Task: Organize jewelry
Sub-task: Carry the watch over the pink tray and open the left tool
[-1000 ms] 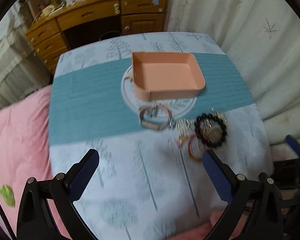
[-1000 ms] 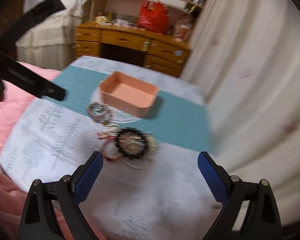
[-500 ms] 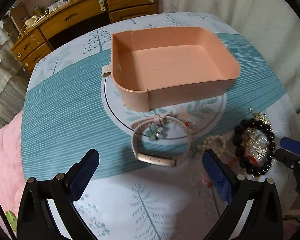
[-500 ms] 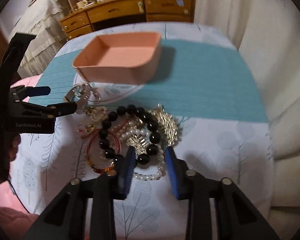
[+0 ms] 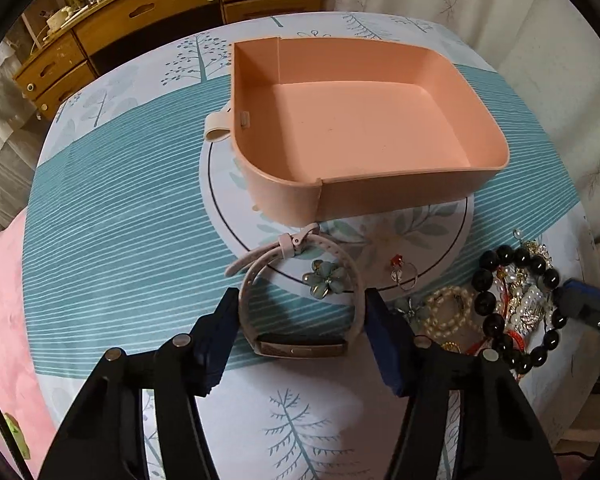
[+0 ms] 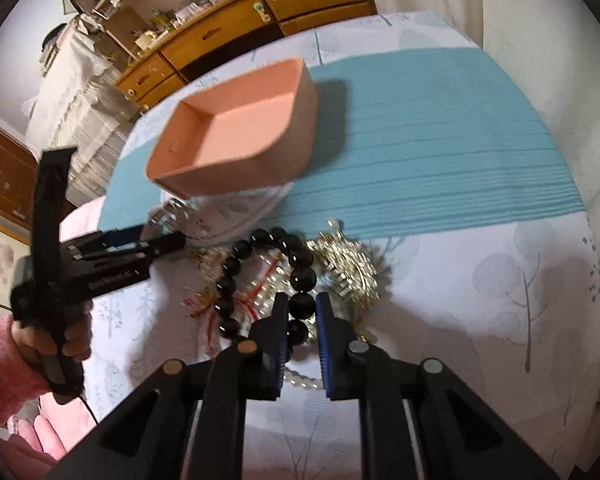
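1. Both claws have dropped to the bench and narrowed: the left claw now brackets the watch, pads touching its band.
2. The right claw has pinched a bead of the black bracelet.
3. Beyond, the tray sits empty; I judge lifting comes next.

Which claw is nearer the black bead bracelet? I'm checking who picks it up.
Right. The right claw grips a bead of the black bead bracelet; the left claw straddles the pink watch beside it.
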Tool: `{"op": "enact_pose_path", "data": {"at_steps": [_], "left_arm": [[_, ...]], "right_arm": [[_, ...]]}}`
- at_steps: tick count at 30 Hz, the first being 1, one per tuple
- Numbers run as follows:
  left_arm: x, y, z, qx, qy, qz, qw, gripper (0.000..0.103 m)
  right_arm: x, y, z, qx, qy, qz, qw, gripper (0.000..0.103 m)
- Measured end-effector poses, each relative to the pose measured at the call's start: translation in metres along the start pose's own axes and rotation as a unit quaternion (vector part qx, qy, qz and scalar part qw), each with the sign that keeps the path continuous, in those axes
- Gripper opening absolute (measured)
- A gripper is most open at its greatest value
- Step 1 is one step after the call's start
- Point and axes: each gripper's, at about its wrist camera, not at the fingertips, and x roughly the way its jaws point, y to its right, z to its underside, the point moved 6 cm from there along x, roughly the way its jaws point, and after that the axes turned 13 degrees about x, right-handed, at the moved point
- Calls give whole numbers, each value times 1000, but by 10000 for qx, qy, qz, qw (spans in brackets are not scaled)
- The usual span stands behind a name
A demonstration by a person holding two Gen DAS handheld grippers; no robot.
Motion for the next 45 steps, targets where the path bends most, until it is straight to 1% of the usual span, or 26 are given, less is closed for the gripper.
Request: {"op": "enact_pose_path", "data": {"at_steps": [6, 12, 13, 14, 18, 20, 22, 24, 28, 29, 30, 31, 33, 34, 36, 39, 40, 41, 42, 43, 45], "left_arm": [[-21, 1, 1, 1, 149, 37, 9999, 56], [-50, 1, -1, -27, 107, 52, 9999, 56], [-56, 3, -3, -39, 81, 76, 9999, 57], [-60, 5, -4, -45, 68, 105, 9999, 57], [-78, 10, -14, -47, 145, 142, 9998, 57], [-87, 9, -24, -55, 259, 109, 9996, 57], [-96, 8, -37, -69, 397, 139, 9991, 58], [-100, 8, -50, -71, 522, 153, 9985, 58], [-97, 10, -87, -121, 911, 137, 9957, 58], [-95, 11, -95, -121, 994, 120, 9949, 61], [-92, 14, -102, -96, 1050, 134, 9943, 67], [-89, 16, -108, -57, 1112, 95, 9937, 81], [-87, 17, -110, -75, 1220, -146, 9924, 96], [-88, 16, -109, -126, 1385, -302, 9898, 97], [-86, 14, -101, -229, 1461, -355, 9884, 97], [-79, 7, -83, -462, 1247, -322, 9906, 97], [-76, 4, -70, -617, 1145, -333, 9909, 97], [-75, 2, -61, -723, 1100, -325, 9908, 97], [-75, 1, -52, -817, 1069, -319, 9904, 97], [-74, -1, -37, -957, 1008, -310, 9898, 97], [-71, -1, -16, -1118, 903, -271, 9892, 97]], "right_arm": [[-28, -28, -13, -91, 253, -618, 9977, 13], [-56, -71, -31, -467, 565, -1131, 9909, 13], [-60, -76, -35, -523, 624, -1204, 9894, 4], [-66, -83, -40, -580, 692, -1342, 9868, 0], [-86, -107, -61, -768, 1006, -1671, 9778, 0], [-90, -115, -71, -943, 1121, -1596, 9763, 0], [-90, -118, -79, -969, 1174, -1496, 9770, 0], [-86, -111, -83, -880, 1105, -1427, 9796, 0], [-73, -85, -84, -579, 846, -1307, 9861, 0], [-69, -78, -85, -520, 781, -1228, 9880, 0], [-65, -71, -84, -497, 737, -1153, 9894, 0], [-62, -65, -84, -494, 710, -1064, 9906, 0], [-55, -51, -80, -464, 633, -838, 9934, 1], [-52, -46, -79, -428, 600, -732, 9946, 3], [-44, -35, -74, -391, 538, -524, 9964, 3], [-39, -23, -65, -350, 610, -171, 9974, 4], [-37, -20, -60, -274, 608, -102, 9977, 9], [-37, -18, -57, -218, 585, -114, 9980, 18], [-35, -17, -51, -99, 512, -182, 9985, 24], [-34, -16, -48, -30, 451, -240, 9987, 34], [-29, -16, -38, 165, 266, -405, 9987, 35]]}}
